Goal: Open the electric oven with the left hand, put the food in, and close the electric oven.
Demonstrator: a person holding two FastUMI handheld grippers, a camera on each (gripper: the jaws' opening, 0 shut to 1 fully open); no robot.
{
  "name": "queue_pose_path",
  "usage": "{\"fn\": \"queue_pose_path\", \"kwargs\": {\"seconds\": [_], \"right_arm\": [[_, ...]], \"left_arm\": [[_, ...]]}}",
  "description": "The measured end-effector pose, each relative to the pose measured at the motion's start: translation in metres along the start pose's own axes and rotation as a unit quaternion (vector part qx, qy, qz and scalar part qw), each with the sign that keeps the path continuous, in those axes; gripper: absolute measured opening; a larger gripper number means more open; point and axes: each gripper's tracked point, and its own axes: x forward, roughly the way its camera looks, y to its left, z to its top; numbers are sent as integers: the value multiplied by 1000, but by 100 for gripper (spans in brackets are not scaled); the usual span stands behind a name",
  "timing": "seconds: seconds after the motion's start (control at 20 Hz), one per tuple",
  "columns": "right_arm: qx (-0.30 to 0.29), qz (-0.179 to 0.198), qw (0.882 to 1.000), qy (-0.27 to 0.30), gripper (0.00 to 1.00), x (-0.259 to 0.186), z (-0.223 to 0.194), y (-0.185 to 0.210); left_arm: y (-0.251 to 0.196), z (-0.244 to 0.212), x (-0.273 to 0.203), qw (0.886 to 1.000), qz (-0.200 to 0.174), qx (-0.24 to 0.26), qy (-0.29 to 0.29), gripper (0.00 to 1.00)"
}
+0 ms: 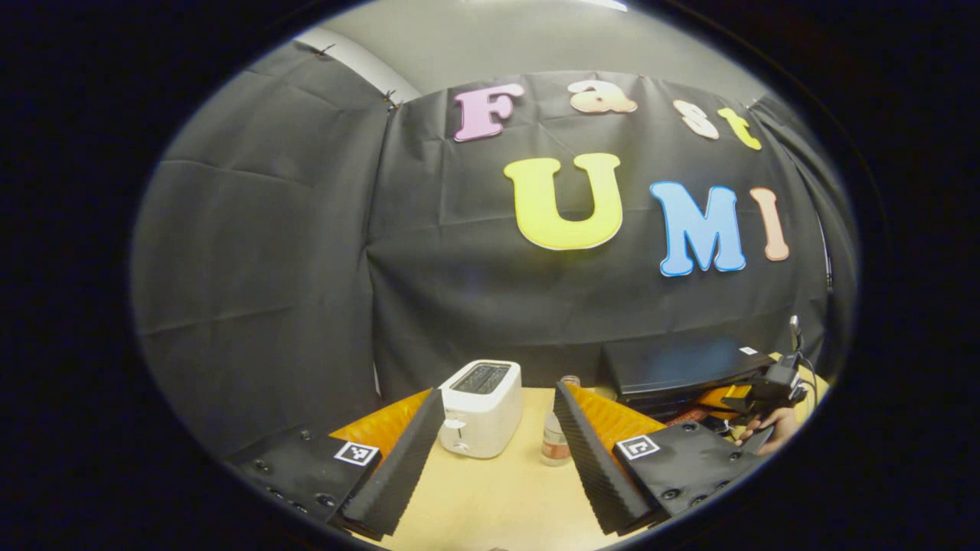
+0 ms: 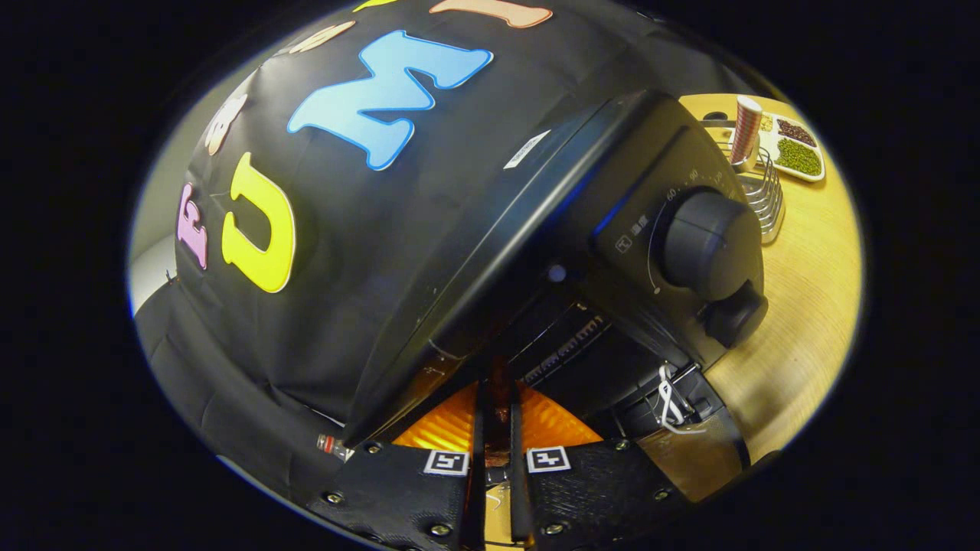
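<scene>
Right gripper point(image 2: 496, 428), fingers pinching a thin food piece point(image 2: 499, 417), sits at the oven point(image 2: 612, 252) mouth, opening straight ahead; left gripper point(image 1: 498, 451), fingers spread, hangs over the bench point(image 1: 490, 497), oven far right.

A white toaster point(image 1: 481, 405) stands beside a small bottle point(image 1: 556, 442) on the table point(image 1: 490, 497).

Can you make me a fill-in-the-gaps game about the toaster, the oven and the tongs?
1. The toaster on the table is the colour ____.
2. The left tongs are wide ____.
3. The black oven has ____ round knobs on its front.
4. The right tongs are ____ on a thin piece of food at the oven.

Missing words: white; open; two; shut
</scene>
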Motion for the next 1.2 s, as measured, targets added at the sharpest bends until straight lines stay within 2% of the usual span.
{"fn": "queue_pose_path", "kwargs": {"seconds": [0.05,0.25,0.3,0.35,0.45,0.5,0.55,0.85,1.2], "right_arm": [[-10,-12,1000,-3,13,2,2,-3],[-70,-59,996,-1,26,2,4,-22],[-80,-65,995,-3,35,1,7,-25],[-87,-67,994,-5,43,0,9,-26],[-100,-66,993,-7,66,-9,12,-26],[-110,-65,992,-9,90,-12,15,-26],[-119,-63,991,-8,95,-19,15,-24],[-198,-53,979,-13,97,-64,23,-16],[-263,-31,962,-64,97,-139,63,5]], "left_arm": [[-1,-1,1,1000,0,0,1,90],[-4,-2,2,1000,-6,0,2,91],[-5,-1,3,1000,-7,1,1,100],[-7,-1,3,1000,-7,1,0,97],[-15,0,2,1000,-11,0,-1,97],[-19,1,2,1000,-13,-1,0,95],[-23,0,1,1000,-16,-2,-1,93],[-55,4,-10,999,-35,-7,-7,90],[-103,-10,-33,998,-64,-16,6,90]]}}
